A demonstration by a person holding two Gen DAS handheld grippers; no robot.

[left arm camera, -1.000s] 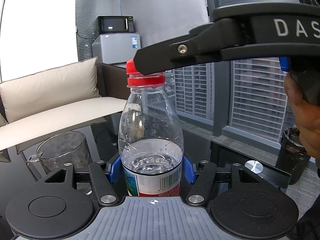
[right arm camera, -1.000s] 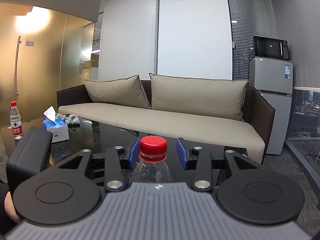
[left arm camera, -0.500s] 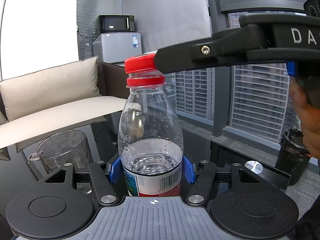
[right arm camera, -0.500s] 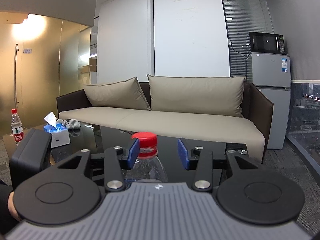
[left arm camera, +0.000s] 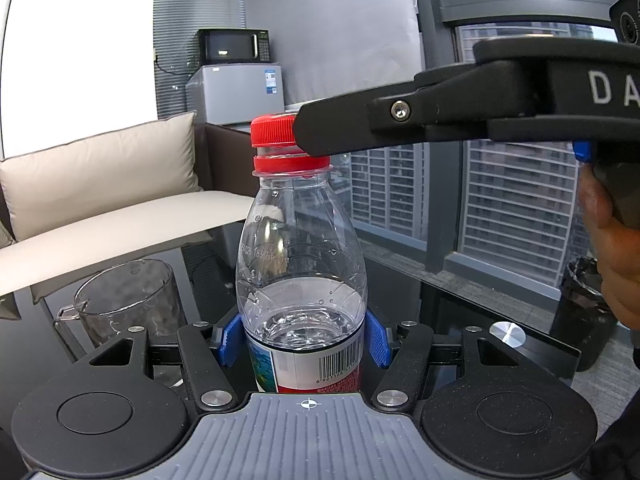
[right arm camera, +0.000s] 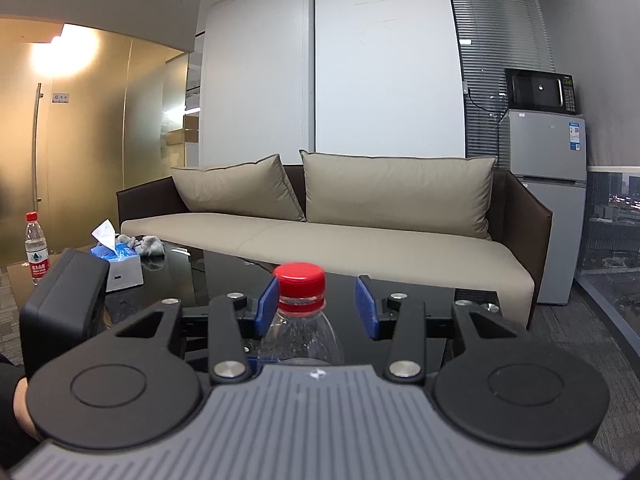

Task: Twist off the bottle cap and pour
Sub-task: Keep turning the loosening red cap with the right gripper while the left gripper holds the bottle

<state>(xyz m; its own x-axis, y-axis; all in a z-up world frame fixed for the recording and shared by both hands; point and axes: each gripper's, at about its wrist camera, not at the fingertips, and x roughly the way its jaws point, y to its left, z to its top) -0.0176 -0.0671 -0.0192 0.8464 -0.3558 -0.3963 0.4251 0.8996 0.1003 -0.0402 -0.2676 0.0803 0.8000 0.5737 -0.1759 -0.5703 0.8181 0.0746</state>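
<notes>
two claws: left claw clamps bottle; right claw gapes around cap.

Clear bottle upright, part-filled; red cap on.

Count of what I can see from my two grippers

Two water bottles: the one between my left gripper's pads, and a second bottle standing far off on the left in the right wrist view. Two red caps, one per bottle: the near cap sits between the spread pads of my right gripper. One glass mug, one tissue box, one sofa with two back cushions, one microwave, one small fridge, one bin.
</notes>
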